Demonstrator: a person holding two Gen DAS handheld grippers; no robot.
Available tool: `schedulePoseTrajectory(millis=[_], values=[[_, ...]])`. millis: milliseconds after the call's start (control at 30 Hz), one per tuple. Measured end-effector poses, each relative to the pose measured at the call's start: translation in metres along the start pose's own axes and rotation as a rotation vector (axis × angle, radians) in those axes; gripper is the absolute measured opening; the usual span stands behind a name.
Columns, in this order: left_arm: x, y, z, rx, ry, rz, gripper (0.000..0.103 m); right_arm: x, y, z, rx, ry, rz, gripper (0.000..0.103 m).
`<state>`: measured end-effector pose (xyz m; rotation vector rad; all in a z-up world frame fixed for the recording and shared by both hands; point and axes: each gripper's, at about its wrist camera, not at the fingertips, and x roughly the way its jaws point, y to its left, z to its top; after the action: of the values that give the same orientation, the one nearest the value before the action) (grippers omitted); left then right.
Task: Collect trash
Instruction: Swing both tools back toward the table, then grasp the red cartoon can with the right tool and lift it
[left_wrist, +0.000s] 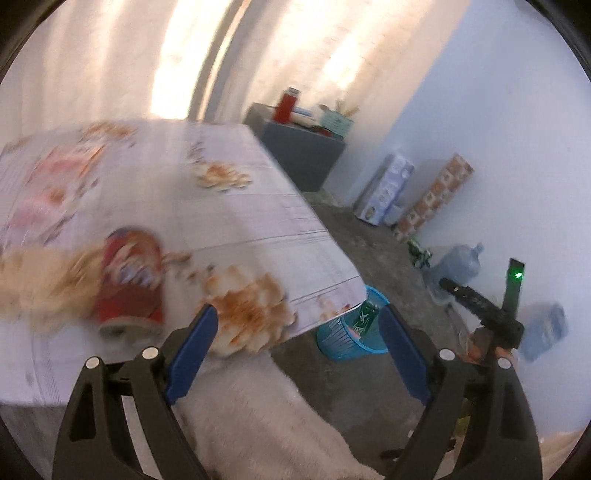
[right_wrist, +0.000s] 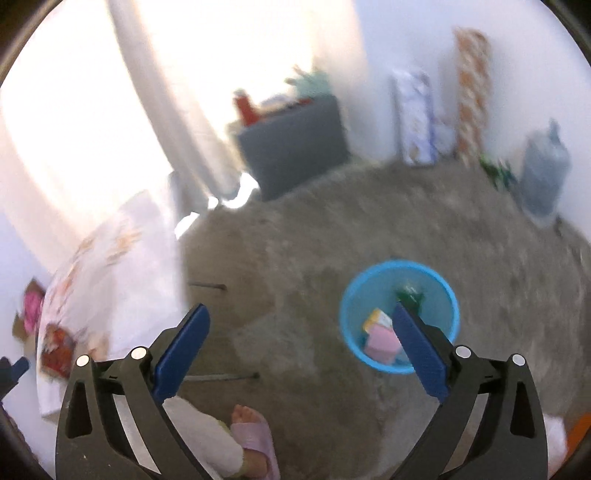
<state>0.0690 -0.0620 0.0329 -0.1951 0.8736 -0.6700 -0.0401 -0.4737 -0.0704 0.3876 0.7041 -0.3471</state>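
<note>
in the left wrist view the left gripper (left_wrist: 297, 336) gapes empty over the table (left_wrist: 258, 221), where a red snack packet (left_wrist: 129, 280) remains uncollected, while the right wrist view shows the right gripper (right_wrist: 301, 343) spread empty above the blue bin (right_wrist: 351, 332), already holding a pink carton (right_wrist: 380, 345) and a green can (right_wrist: 408, 293).
</note>
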Motion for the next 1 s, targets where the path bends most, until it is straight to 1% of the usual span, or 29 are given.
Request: schedulePoseTrajectory(millis=[100, 133, 167, 200, 233, 267, 367, 400, 467, 500, 533, 633, 733, 800, 900, 933, 1000], values=[[-0.021, 0.018, -0.011, -0.018, -0.031, 0.049, 0.087, -0.011, 0.058, 0.007, -0.098, -0.039, 0.054, 0.095], [-0.029, 0.024, -0.015, -0.017, -0.046, 0.079, 0.087, -0.012, 0.072, 0.007, -0.120, -0.042, 0.063, 0.095], [-0.037, 0.030, -0.019, -0.014, -0.064, 0.118, 0.088, -0.010, 0.101, 0.006, -0.179, -0.037, 0.067, 0.095], [-0.045, 0.037, -0.022, -0.015, -0.086, 0.151, 0.090, -0.008, 0.119, 0.004, -0.224, -0.035, 0.061, 0.095], [-0.049, 0.043, -0.024, -0.020, -0.103, 0.174, 0.094, -0.006, 0.142, 0.000, -0.273, -0.041, 0.044, 0.095], [-0.053, 0.051, -0.027, -0.028, -0.115, 0.192, 0.096, -0.005, 0.158, -0.004, -0.310, -0.051, 0.026, 0.095], [-0.064, 0.082, -0.036, -0.086, -0.117, 0.204, 0.096, -0.001, 0.210, -0.021, -0.437, -0.110, -0.027, 0.095], [-0.066, 0.091, -0.037, -0.104, -0.119, 0.209, 0.096, 0.001, 0.226, -0.027, -0.475, -0.128, -0.036, 0.095], [-0.068, 0.105, -0.041, -0.136, -0.127, 0.233, 0.096, 0.005, 0.252, -0.036, -0.527, -0.139, -0.030, 0.095], [-0.070, 0.115, -0.042, -0.153, -0.135, 0.246, 0.096, 0.008, 0.261, -0.038, -0.543, -0.124, -0.007, 0.095], [-0.070, 0.121, -0.043, -0.164, -0.140, 0.253, 0.096, 0.011, 0.267, -0.040, -0.553, -0.097, 0.034, 0.095], [-0.071, 0.141, -0.043, -0.188, -0.147, 0.283, 0.096, 0.026, 0.281, -0.041, -0.525, 0.024, 0.241, 0.095], [-0.071, 0.153, -0.044, -0.189, -0.155, 0.327, 0.096, 0.039, 0.293, -0.044, -0.507, 0.111, 0.357, 0.095], [-0.071, 0.158, -0.045, -0.188, -0.156, 0.357, 0.096, 0.049, 0.305, -0.045, -0.510, 0.170, 0.367, 0.095], [-0.066, 0.168, -0.048, -0.192, -0.161, 0.384, 0.097, 0.064, 0.325, -0.052, -0.497, 0.278, 0.419, 0.095], [-0.065, 0.170, -0.049, -0.195, -0.157, 0.387, 0.097, 0.063, 0.329, -0.058, -0.486, 0.300, 0.433, 0.095], [-0.060, 0.176, -0.051, -0.205, -0.138, 0.391, 0.097, 0.076, 0.337, -0.062, -0.459, 0.363, 0.456, 0.095]])
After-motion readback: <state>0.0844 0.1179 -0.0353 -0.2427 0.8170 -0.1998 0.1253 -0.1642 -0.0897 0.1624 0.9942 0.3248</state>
